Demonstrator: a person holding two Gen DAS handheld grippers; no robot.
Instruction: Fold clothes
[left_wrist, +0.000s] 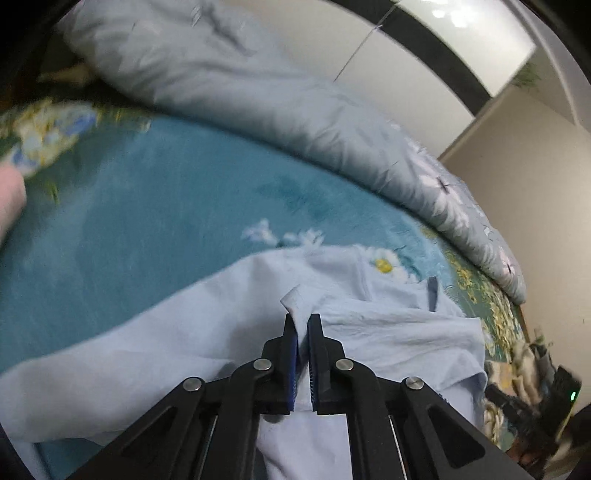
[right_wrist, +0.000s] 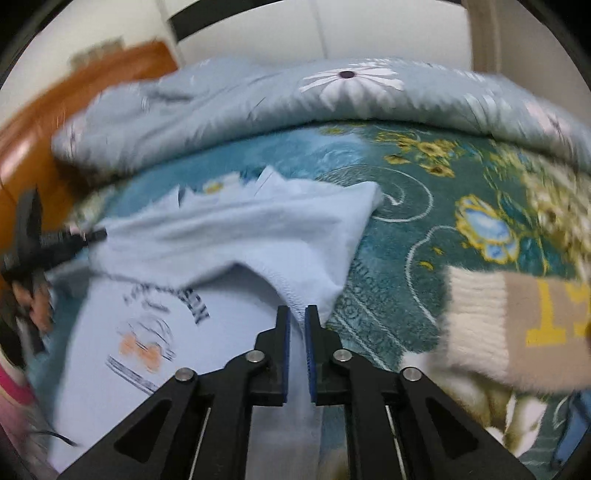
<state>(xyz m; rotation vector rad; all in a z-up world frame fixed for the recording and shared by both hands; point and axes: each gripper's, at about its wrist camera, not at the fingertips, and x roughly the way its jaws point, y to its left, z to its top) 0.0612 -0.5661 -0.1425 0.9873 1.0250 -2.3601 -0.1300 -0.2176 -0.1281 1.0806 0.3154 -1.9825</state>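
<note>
A light blue T-shirt (left_wrist: 207, 354) lies crumpled on a teal floral blanket (left_wrist: 147, 229). My left gripper (left_wrist: 302, 320) is shut on a pinched fold of it, and a small tip of cloth sticks up past the fingertips. In the right wrist view the same shirt (right_wrist: 229, 236) shows a dark and orange print, with one part folded over. My right gripper (right_wrist: 297, 312) is at the stitched hem; its jaws stand a narrow gap apart with cloth between them, not pressed. The left gripper (right_wrist: 98, 233) shows at that view's left edge, holding the shirt's far side.
A grey-blue duvet (right_wrist: 332, 96) with daisy print is bunched along the far side of the bed. A beige knitted garment (right_wrist: 517, 325) with yellow marks lies to the right of the shirt. An orange-brown headboard (right_wrist: 74, 96) stands at far left. A wall (left_wrist: 517, 221) borders the bed.
</note>
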